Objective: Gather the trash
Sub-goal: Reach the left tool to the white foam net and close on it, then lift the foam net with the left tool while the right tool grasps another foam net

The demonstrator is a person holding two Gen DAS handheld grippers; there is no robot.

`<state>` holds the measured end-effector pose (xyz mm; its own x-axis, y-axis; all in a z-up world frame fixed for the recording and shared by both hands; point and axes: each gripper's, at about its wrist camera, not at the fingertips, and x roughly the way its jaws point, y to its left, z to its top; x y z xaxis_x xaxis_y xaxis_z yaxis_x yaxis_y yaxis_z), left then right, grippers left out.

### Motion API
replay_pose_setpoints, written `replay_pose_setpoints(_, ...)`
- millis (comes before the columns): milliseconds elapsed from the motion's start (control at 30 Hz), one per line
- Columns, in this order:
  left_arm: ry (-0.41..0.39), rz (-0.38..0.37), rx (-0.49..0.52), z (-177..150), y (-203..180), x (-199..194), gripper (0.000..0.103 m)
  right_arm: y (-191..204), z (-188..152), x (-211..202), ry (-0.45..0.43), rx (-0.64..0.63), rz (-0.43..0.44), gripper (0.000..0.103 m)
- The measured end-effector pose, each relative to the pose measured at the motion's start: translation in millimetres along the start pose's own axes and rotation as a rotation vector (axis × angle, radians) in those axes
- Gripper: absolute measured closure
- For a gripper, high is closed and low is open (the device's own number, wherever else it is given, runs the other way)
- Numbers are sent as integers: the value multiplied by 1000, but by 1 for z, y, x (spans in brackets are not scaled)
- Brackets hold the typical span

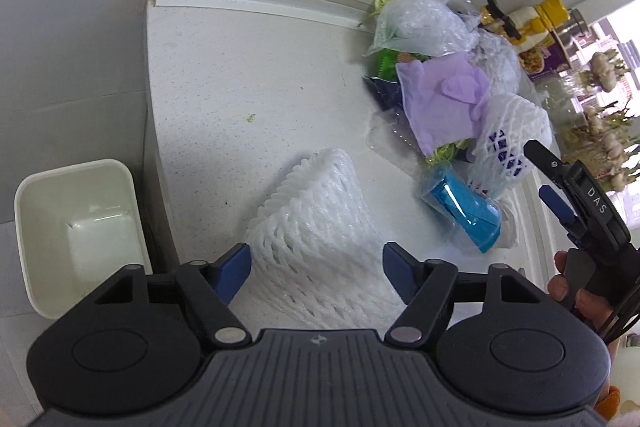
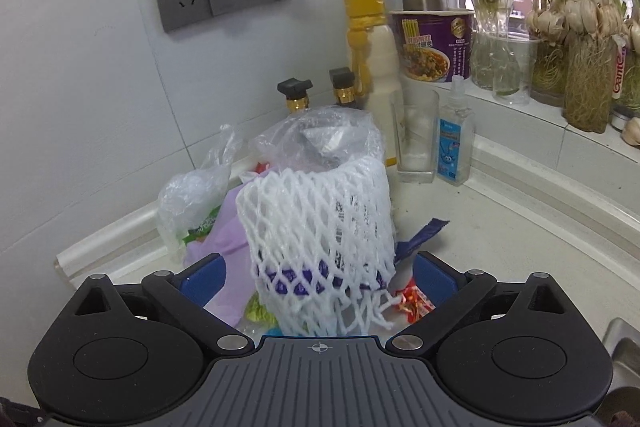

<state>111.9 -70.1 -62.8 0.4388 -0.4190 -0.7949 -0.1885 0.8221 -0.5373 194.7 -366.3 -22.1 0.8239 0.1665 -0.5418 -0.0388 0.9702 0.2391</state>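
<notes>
Left wrist view: my left gripper (image 1: 316, 269) straddles the near foam fruit net (image 1: 316, 227) on the counter (image 1: 240, 99), fingers apart, unclamped, while my right gripper (image 2: 316, 277) gapes around another net sleeve (image 2: 320, 227); the springy mesh may slip free.
</notes>
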Motion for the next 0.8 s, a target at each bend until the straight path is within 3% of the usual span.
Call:
replay_pose_setpoints(67,2,7,-5,0,1,1,46,-2,2,3,-4,20,15,9)
replay_pose_setpoints(167,3,11,-7,0,3,2,54,-3,4,6,-6,45,41,24)
replay_pose_setpoints(233,6,2,-11,0,4,2,63,-2,5,8,1,54,49,48)
replay_pose_setpoints(300,5,-6,-9,0,4,1,72,0,5,9,5,50,47,63)
replay_pose_setpoints(400,-8,-21,1,0,3,-4,82,3,3,7,2,43,49,75)
replay_pose_setpoints(633,-26,-61,-11,1,10,-13,93,10,6,-6,-27,36,46,83)
replay_pose_setpoints(800,-48,-99,-10,2,13,-25,94,13,7,-19,-60,45,39,84)
